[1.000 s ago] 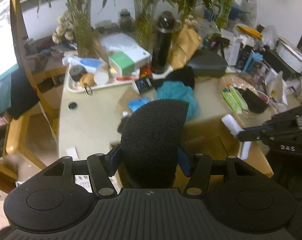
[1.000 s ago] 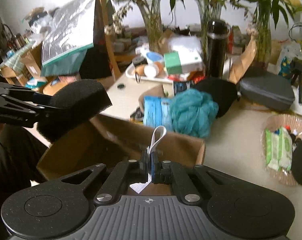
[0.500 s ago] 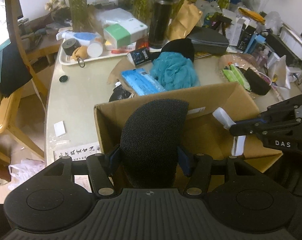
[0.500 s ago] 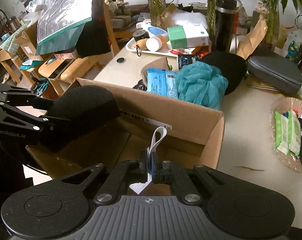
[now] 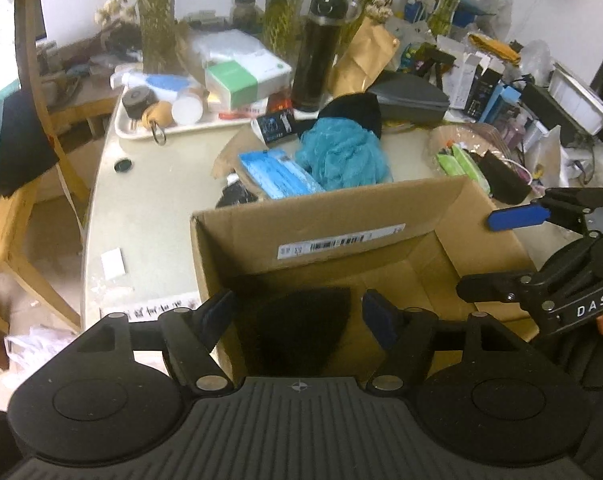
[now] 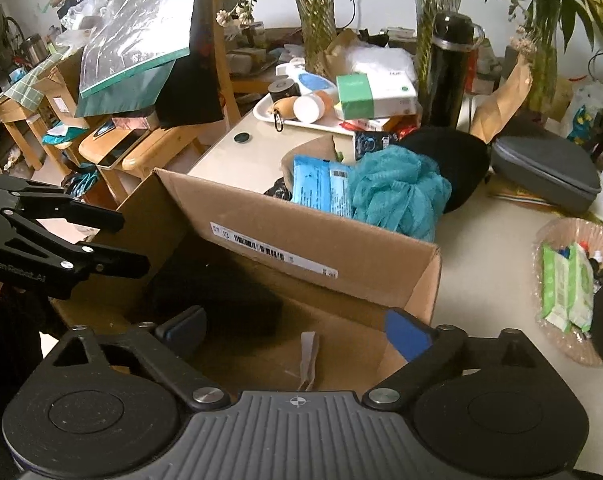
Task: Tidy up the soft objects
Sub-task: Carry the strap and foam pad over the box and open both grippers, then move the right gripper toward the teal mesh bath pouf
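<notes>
An open cardboard box (image 5: 321,208) (image 6: 301,236) stands at the table's near edge. Inside it lies a black foam block (image 5: 301,328) (image 6: 213,292), between the opening jaws of my left gripper (image 5: 301,312); the pads stand clear of the foam. My right gripper (image 6: 297,330) hangs over the box with its jaws opening wide and nothing between them. A white strap (image 6: 309,354) lies on the box floor below it. Behind the box sit a teal mesh puff (image 5: 341,156) (image 6: 397,196), a blue pack (image 5: 277,174) (image 6: 321,184) and a black soft lump (image 6: 449,160).
A white tray (image 5: 121,128) with small containers, a black flask (image 5: 315,52) and a grey case (image 5: 409,98) crowd the back of the table. A wicker basket (image 6: 545,236) with green packs sits right. A wooden chair (image 5: 5,216) stands left of the table.
Both grippers opened. The foam block left the left jaws and dropped into the box. The white strap left the right jaws and fell to the box floor.
</notes>
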Motion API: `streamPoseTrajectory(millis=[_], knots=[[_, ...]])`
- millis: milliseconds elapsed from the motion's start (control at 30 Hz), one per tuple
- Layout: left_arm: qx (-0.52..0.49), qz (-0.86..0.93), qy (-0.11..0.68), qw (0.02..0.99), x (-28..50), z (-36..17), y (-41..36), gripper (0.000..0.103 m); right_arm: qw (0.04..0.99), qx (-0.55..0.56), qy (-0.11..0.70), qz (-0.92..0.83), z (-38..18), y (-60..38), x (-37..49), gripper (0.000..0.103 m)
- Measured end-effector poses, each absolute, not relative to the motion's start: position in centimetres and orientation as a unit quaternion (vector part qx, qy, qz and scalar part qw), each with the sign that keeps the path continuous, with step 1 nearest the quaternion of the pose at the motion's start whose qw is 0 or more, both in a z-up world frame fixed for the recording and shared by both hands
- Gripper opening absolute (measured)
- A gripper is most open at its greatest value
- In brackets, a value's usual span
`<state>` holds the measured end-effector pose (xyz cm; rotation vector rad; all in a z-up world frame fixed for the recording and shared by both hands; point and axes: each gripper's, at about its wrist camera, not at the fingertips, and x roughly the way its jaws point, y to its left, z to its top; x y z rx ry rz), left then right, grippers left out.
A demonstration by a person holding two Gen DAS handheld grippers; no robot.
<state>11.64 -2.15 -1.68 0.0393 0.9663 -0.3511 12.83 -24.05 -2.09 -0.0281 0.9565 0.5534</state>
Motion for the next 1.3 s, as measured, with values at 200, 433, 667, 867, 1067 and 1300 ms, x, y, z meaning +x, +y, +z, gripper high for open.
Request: streamPoseTrajectory(millis=[200,433,667,867,1067,1300], knots=[[0.008,-0.163,0.432,0.887,11.6,-1.0,-1.7,0.070,0.858,-0.014,0.439,0.265,-1.7,-23.9,12.9,0.103],[-0.004,-0.154,0.422,0.894,12.1,-0.7,-0.9,0.070,0.867,-0.020,0.420,0.266,-1.1,-24.0,13.0,0.103],[-0.016,-0.153,0.418,0.895,12.5,-0.8,0.0,0.070,0.879,0.015,0.401,0.256,-0.9,-25.1,13.6,0.103],[-0.025,-0.158,0.415,0.896,13.0,-1.0,0.5,0.070,0.886,0.030,0.394,0.242,-1.1,-26.0,14.2,0.103],[-0.031,-0.158,0.411,0.898,13.8,-1.1,0.9,0.070,0.890,0.042,0.393,0.228,-1.7,-26.7,15.1,0.103],[-0.041,-0.161,0.412,0.896,15.0,-1.6,0.9,0.070,0.892,0.058,0.392,0.216,-2.3,-27.1,16.7,0.103]])
